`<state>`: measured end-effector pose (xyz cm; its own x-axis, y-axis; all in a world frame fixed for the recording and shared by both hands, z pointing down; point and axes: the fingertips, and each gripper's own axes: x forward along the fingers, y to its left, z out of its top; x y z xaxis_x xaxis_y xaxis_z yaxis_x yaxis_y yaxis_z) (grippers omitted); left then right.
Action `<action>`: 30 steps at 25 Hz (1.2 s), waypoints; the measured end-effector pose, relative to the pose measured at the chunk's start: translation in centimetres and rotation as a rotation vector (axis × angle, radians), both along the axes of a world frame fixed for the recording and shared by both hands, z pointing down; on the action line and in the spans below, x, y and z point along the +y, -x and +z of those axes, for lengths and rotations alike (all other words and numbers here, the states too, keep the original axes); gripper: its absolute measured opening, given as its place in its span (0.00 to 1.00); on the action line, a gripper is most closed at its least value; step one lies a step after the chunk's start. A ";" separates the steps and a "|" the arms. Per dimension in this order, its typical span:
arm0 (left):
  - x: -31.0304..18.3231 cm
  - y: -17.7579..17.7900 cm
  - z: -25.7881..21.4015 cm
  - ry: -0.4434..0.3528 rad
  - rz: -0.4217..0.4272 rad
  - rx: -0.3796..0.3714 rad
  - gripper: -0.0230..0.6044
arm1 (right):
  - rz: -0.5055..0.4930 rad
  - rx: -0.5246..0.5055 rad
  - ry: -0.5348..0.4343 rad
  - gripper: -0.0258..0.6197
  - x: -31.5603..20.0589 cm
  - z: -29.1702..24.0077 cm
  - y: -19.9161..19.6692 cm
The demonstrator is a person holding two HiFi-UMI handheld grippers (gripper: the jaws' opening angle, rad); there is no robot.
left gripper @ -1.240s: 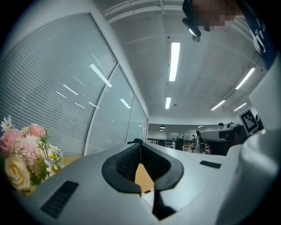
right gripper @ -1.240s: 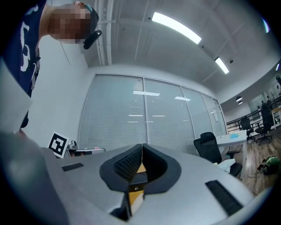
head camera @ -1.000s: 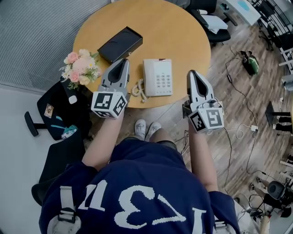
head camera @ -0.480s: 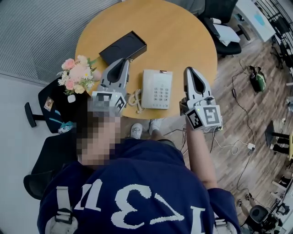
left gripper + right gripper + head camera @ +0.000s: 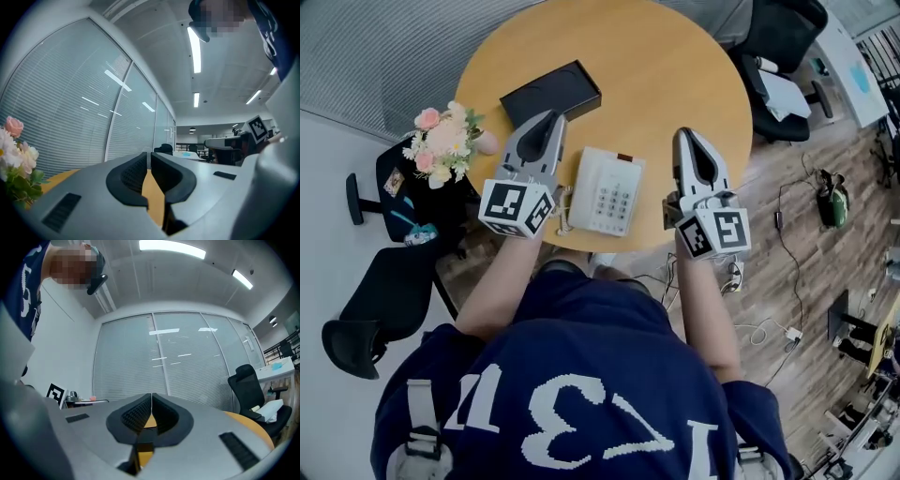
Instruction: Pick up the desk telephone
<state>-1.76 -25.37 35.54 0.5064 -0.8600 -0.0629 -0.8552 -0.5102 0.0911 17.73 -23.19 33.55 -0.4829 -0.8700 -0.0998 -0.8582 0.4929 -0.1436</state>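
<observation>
A white desk telephone (image 5: 608,192) with a keypad and a coiled cord lies near the front edge of the round wooden table (image 5: 675,75). My left gripper (image 5: 547,121) hovers just left of it, jaws shut and empty. On the phone's right side my right gripper (image 5: 685,138) is level with it, also shut with nothing held. In the left gripper view the left gripper (image 5: 149,157) has its pads together over the tabletop. The right gripper (image 5: 151,398) looks the same in the right gripper view, pads touching.
A black flat box (image 5: 550,94) lies on the table behind the left gripper. A bouquet of pink and white flowers (image 5: 441,141) stands off the table's left edge above a black chair (image 5: 380,291). Another office chair (image 5: 783,66) stands at the right, and cables (image 5: 787,281) run over the wooden floor.
Both grippers have moved forward over the table and now flank the phone. The right one has closed in from the right. Both stayed shut.
</observation>
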 end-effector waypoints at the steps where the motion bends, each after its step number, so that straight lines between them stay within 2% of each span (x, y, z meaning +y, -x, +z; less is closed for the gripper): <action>1: -0.1 -0.1 0.2 0.008 -0.006 -0.003 0.07 | 0.001 -0.001 0.003 0.08 -0.1 0.2 -0.1; 6: -1.2 0.4 0.7 0.027 -0.041 -0.026 0.07 | 0.000 -0.008 0.030 0.08 -1.1 0.7 0.4; 11: -2.0 0.6 1.5 0.050 -0.008 -0.032 0.07 | 0.005 0.012 0.086 0.09 -1.5 2.3 1.5; 17: -2.2 0.5 5.6 0.127 0.037 -0.041 0.07 | -0.022 0.043 0.237 0.09 -1.2 7.8 2.7; 25: -2.3 0.7 11.1 0.210 0.042 -0.046 0.08 | 0.014 0.071 0.412 0.09 -0.2 16.1 2.5; 26: -2.3 0.7 11.9 0.232 0.047 -0.042 0.10 | 0.018 0.078 0.432 0.10 0.0 17.0 2.4; 28: -2.1 0.3 13.4 0.277 0.067 -0.033 0.20 | 0.025 0.098 0.469 0.20 0.4 18.9 2.2; 30: -1.7 -0.2 14.8 0.318 0.094 -0.026 0.25 | 0.029 0.112 0.507 0.24 0.8 20.8 2.1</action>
<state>-1.52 -27.05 50.29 0.5820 -0.7842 0.2150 -0.8101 -0.5361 0.2374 15.65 -22.40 54.34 -0.4415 -0.8087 0.3888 -0.8942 0.3607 -0.2651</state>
